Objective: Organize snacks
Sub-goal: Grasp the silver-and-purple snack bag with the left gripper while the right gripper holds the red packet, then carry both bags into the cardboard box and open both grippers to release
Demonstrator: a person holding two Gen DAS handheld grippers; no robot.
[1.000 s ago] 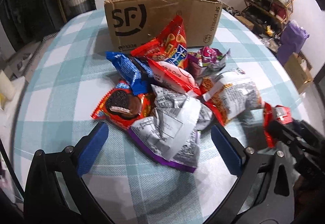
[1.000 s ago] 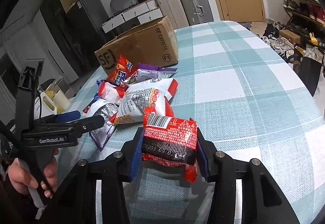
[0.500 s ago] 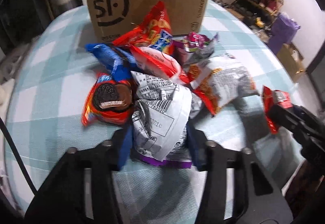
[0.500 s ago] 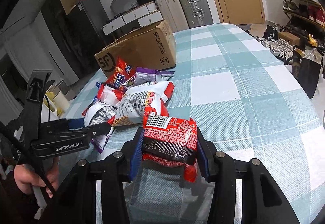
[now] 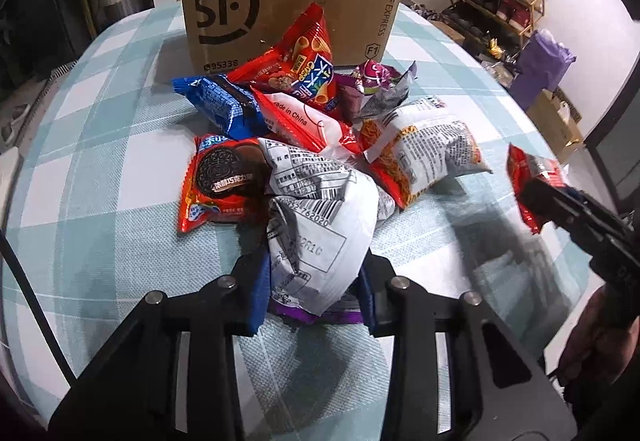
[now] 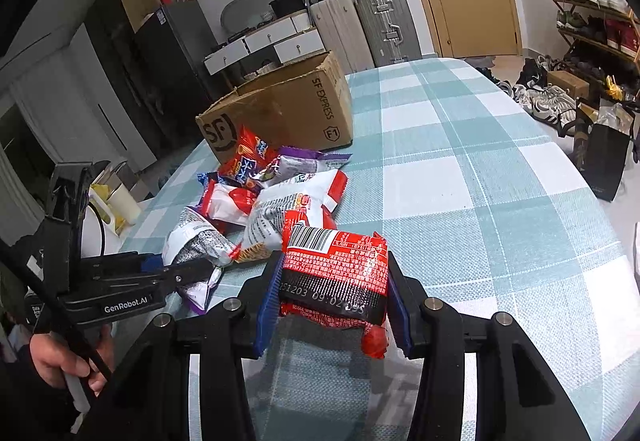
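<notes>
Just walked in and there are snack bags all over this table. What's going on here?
A person is sorting snacks with a handheld gripper in each hand. The left gripper is shut on a silver-and-purple packet at the near edge of the pile. The right gripper is shut on a red-and-black packet above the checked tablecloth. The open cardboard box stands behind the pile; whether anything is in it cannot be seen.

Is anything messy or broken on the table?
Yes. The snack packets lie jumbled in a heap instead of in the cardboard box, whose top rim is torn and bent. The silver packet looks crumpled.
</notes>
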